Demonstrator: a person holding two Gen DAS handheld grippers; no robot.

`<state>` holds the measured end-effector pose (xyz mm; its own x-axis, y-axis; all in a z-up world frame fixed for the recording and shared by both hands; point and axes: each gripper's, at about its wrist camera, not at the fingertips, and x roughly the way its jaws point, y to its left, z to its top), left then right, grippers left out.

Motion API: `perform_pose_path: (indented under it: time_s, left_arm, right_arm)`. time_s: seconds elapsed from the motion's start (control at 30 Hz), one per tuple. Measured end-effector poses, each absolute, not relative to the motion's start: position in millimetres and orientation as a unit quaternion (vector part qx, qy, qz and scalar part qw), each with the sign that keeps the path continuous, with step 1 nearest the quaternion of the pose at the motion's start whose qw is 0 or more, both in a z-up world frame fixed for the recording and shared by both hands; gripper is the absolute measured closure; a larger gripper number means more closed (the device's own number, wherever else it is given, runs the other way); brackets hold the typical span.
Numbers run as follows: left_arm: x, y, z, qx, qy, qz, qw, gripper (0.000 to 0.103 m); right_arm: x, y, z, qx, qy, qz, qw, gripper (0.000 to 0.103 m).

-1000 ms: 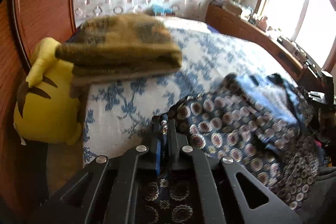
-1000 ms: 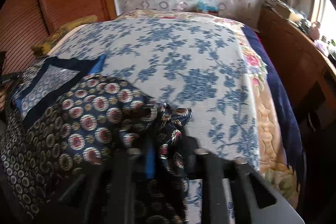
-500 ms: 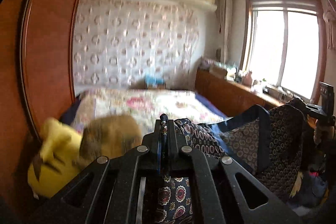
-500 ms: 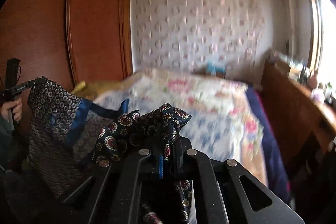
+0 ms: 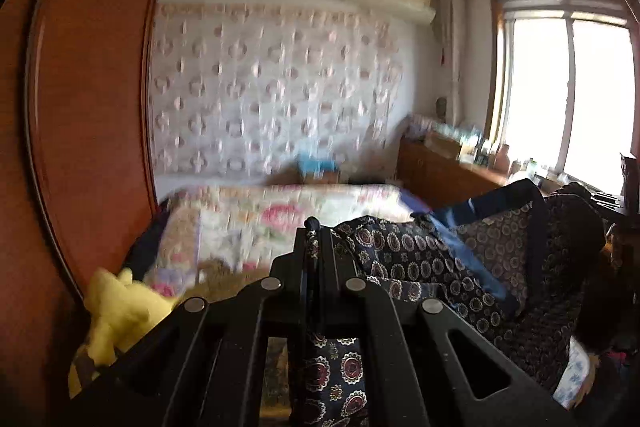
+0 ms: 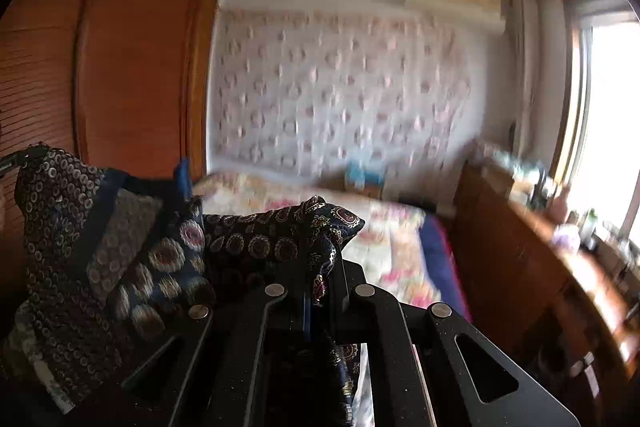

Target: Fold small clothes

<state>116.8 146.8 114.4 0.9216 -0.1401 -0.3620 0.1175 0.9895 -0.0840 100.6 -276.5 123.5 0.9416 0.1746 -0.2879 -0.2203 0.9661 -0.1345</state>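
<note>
- Step in hand, as I judge it: the garment point(image 5: 472, 267), a dark navy piece printed with round medallions and trimmed in blue, is held up in the air by two corners, clear of the bed point(image 5: 280, 223), to open it out before a fold.
- Where it is: it hangs between the two grippers, near the cameras, with the bed's floral quilt behind and below it. In the left wrist view the cloth runs off to the right; in the right wrist view the same garment point(image 6: 132, 247) runs off to the left.
- Left gripper point(image 5: 313, 239): its fingers are pressed together on an edge of the cloth, which shows above the tips and hangs down below them.
- Right gripper point(image 6: 316, 267): its fingers are likewise pinched on a bunched corner, the fabric puffing out over the tips.
- Next move, in my judgement: draw the two corners apart until the top edge is taut and the cloth hangs flat, then lower it onto the quilt without letting it bunch.
- A yellow plush toy point(image 5: 120, 311) lies at the near left of the bed; the cloth should be laid clear of it.
- The background is blurred, so finer detail on the bed cannot be told.
</note>
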Motion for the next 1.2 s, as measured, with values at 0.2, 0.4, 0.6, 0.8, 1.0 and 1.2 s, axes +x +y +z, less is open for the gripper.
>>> perform_pose_path:
  time_s: [0.2,0.4,0.6,0.8,1.0,1.2]
  left_arm:
    - [164.3,142.3,36.1,-0.021,0.272,-0.049,0.961,0.099]
    - [182.0,142.3,-2.8,-0.012,0.312,-0.024,0.950,0.099]
    - [172.7,152.2,-9.9,-0.034,0.328,-0.025,0.944,0.090]
    - [151.6,149.6,-10.6,-0.048,0.323,-0.054,0.944,0.050]
    - [135.4,138.7,-14.8,-0.037,0.326,-0.065,0.942,0.038]
    - [119.8,125.9,-18.5,-0.038,0.327,-0.087,0.940,0.032]
  right_arm:
    - [171.2,-265.1,29.0,-0.086,0.247,0.083,0.962,0.098]
    - [221.3,-262.2,-38.2,-0.080,0.325,0.059,0.941,0.097]
    - [258.8,-258.7,-32.8,-0.058,0.348,0.032,0.935,0.070]
    - [245.4,-211.8,-6.1,-0.070,0.307,0.029,0.949,0.059]
    - [231.0,-161.9,-10.9,-0.065,0.301,0.100,0.946,0.058]
    - [254.7,-119.1,-28.3,-0.065,0.335,0.127,0.931,0.058]
